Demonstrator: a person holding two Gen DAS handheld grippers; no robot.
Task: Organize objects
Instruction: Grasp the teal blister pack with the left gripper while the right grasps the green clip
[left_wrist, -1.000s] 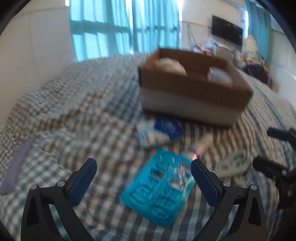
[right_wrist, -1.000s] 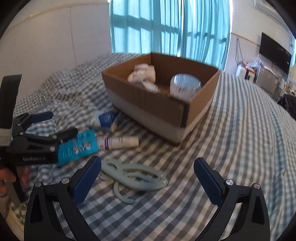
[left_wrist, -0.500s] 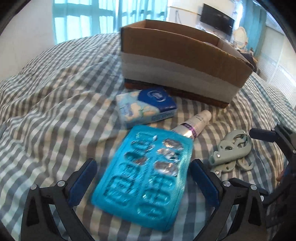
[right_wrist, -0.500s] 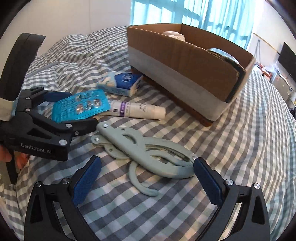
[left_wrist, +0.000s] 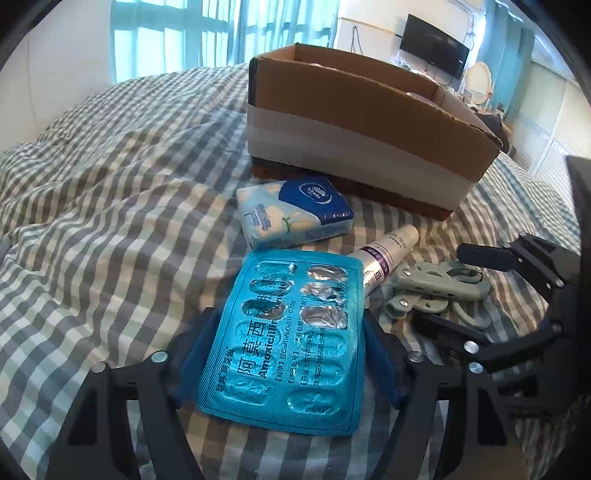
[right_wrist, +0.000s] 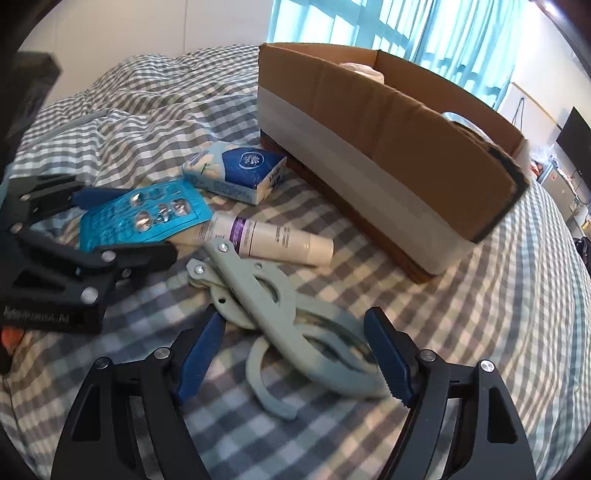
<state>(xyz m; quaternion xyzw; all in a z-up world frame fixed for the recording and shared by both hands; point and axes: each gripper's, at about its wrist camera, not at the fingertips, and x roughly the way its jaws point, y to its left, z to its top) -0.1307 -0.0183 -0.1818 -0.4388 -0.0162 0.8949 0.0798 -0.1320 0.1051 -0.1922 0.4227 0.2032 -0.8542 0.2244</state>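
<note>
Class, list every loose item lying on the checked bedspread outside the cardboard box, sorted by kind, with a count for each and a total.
Blister pack of pills: 1
Tissue packet: 1
Cream tube: 1
Grey-green plastic clips: 2 as far as the views show, overlapping
Total: 5 loose items on the bedspread, beside the cardboard box.

The cardboard box (left_wrist: 369, 122) beyond both grippers hides most of its contents behind its near wall; only a pale bundle (right_wrist: 364, 70) and a rounded lid (right_wrist: 461, 120) peek over the rim. The tube (left_wrist: 388, 254) has its near end tucked under the pill sheet (left_wrist: 291, 332). The lettering on the left gripper (right_wrist: 35, 315) is too blurred to read.
</note>
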